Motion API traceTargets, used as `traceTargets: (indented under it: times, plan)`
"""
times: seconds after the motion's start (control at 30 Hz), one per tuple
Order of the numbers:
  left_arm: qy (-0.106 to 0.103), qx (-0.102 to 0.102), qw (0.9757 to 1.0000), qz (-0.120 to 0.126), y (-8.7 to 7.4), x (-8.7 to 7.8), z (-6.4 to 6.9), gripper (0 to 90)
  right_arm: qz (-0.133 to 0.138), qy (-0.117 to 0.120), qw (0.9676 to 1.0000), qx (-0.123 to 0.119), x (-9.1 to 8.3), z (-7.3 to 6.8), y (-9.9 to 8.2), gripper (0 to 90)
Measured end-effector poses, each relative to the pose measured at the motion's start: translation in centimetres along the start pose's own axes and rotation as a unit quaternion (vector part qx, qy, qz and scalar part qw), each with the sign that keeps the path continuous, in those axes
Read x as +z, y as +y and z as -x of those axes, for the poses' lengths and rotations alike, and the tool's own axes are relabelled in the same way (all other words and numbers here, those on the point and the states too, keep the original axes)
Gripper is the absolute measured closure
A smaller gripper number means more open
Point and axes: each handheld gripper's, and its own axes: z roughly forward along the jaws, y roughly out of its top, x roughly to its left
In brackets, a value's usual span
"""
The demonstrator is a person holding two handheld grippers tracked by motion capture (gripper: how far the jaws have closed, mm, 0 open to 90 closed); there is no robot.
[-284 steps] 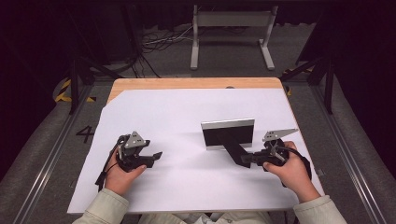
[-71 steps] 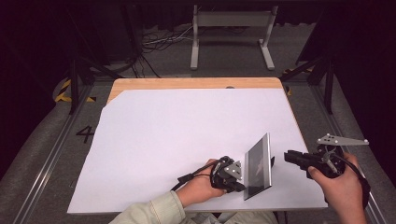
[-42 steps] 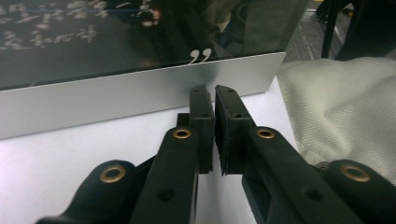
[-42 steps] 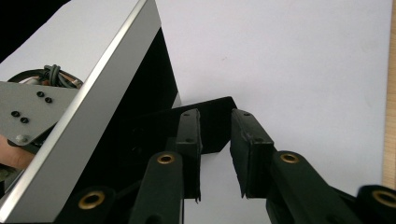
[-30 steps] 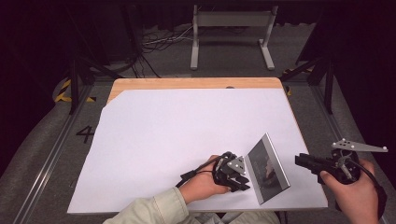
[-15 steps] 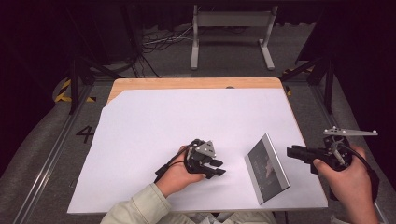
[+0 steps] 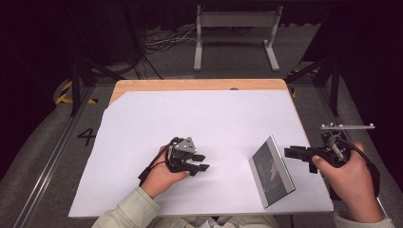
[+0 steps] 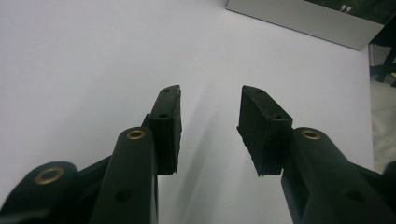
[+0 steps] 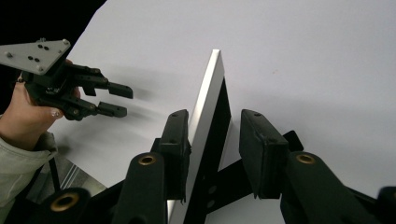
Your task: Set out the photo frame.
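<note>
Frame [image 7: 272,172] standing on tabletop [image 7: 209,114], near right front corner, propped on rear stand, leaning back, silver edge up, dark glass face toward the left hand. White sheet covering most of tabletop, wood strip visible at far edge.

Left gripper [image 7: 202,162] out over middle of white sheet, well apart from frame, pointing toward it. Jaws partly open, just been opening, nothing between them; in left gripper view just bare white sheet between the pads [image 8: 168,126], frame's silver edge [image 8: 303,18] far off at top right.

Right gripper [image 7: 291,153] at right edge of tabletop, tips just beside frame's right side. Jaws partly open, just been opening. In right gripper view frame [image 9: 203,116] seen edge-on, standing in line with the gap; whether the left pad [image 9: 176,154] touches the silver edge, cannot tell. No clamp visible, right pad clear of it with a gap. Black stand strut showing low between jaws. Left gripper [image 9: 120,99] visible farther off in same view, empty.
</note>
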Motion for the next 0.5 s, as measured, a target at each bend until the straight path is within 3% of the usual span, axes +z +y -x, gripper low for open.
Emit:
traceTargets:
  times: [0.23, 0.5]
  plan:
    - [0.017, -0.022, 0.9995, 0.012, -0.7, -1.4, -1.2, 59.4, -0.023, -0.012, 0.9996, 0.007, 0.9, -1.2, 0.4, 62.0]
    - [0.023, -0.029, 0.9992, 0.014, -0.9, -1.8, -1.7, 59.4, -0.046, -0.030, 0.9984, 0.011, 1.1, -1.7, 0.8, 61.8]
